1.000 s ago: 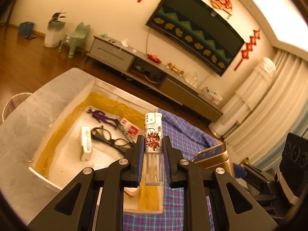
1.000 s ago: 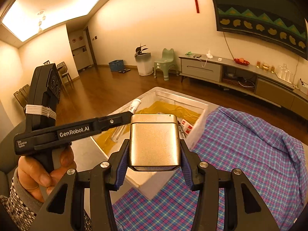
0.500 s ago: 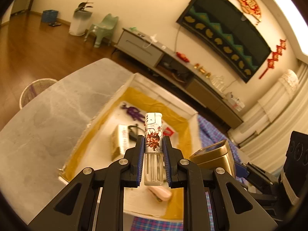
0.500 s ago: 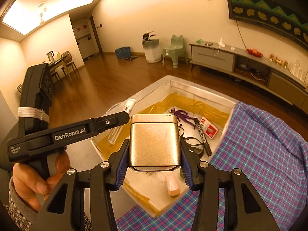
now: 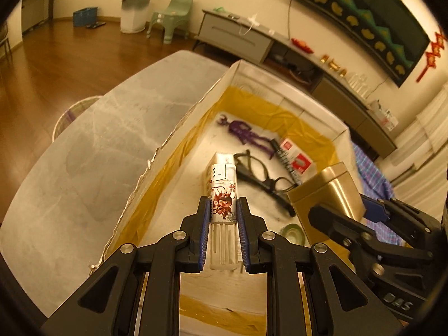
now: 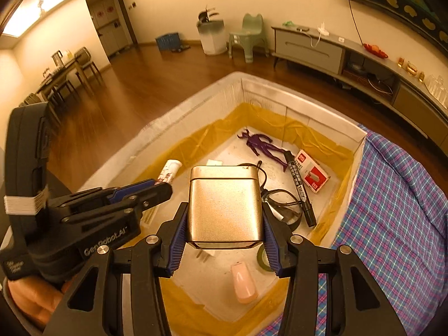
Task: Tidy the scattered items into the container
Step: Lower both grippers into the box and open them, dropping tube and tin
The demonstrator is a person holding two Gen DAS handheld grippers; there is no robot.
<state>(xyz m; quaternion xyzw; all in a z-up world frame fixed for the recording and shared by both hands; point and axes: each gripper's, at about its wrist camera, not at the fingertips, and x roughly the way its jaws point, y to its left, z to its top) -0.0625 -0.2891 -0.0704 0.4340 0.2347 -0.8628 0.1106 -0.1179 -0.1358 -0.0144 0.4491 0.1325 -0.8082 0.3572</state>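
My left gripper [image 5: 223,215] is shut on a white lighter [image 5: 223,193] with a red cartoon print, held over the inside of the white box [image 5: 196,106] lined with yellow tape. My right gripper [image 6: 225,218] is shut on a gold metal tin [image 6: 225,201], also held above the box [image 6: 322,112]. The tin [image 5: 327,193] and right gripper show at the right of the left wrist view. The left gripper [image 6: 156,189] with the lighter [image 6: 169,169] shows at the left of the right wrist view.
In the box lie a purple figure [image 6: 261,147], black glasses [image 6: 280,198], a black marker [image 6: 299,189], a red-and-white staple box [image 6: 313,170], a tape roll [image 6: 263,257] and a pink object [image 6: 243,281]. A plaid cloth [image 6: 392,210] covers the table at the right. Grey tabletop [image 5: 84,154] lies at the left.
Both grippers have moved forward and down over the box with their loads. The box now fills the middle of both views.
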